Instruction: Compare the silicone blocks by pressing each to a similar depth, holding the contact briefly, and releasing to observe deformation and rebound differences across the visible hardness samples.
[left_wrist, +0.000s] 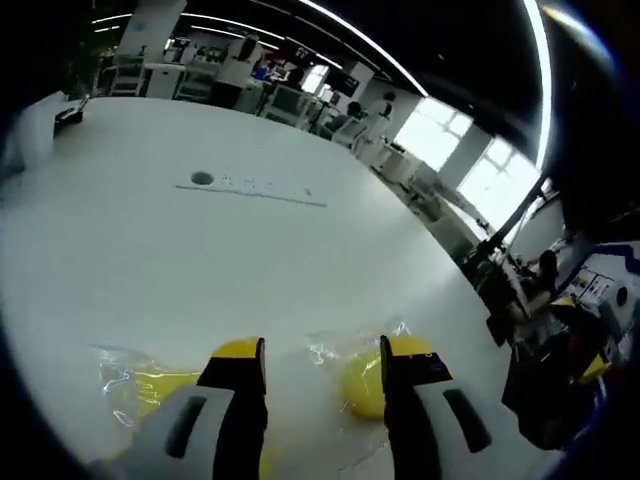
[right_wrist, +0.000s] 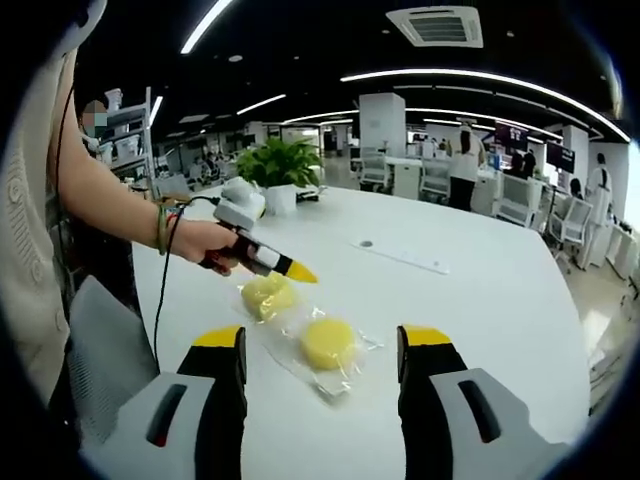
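Standing right by the table here. Closest to me, the right gripper (right_wrist: 320, 345) is hanging back with its jaws spread wide and nothing between them, looking straight down on the nearer yellow block (right_wrist: 327, 342), which is sitting just ahead of its tips inside a clear plastic bag (right_wrist: 300, 360). A second yellow block (right_wrist: 268, 295) is lying a bit beyond that, in the same sort of wrapping.

The left gripper (right_wrist: 298, 271) is poking in over that farther block, tips just above it or touching, I can't tell which. Its jaws look spread in its own view (left_wrist: 322, 350), straddling a gap of bare white table (left_wrist: 250, 260), with one block at each side. My guess is it's lining up a press while the right one waits its turn.

There's a strip of printing farther along the table, too blurry to read.
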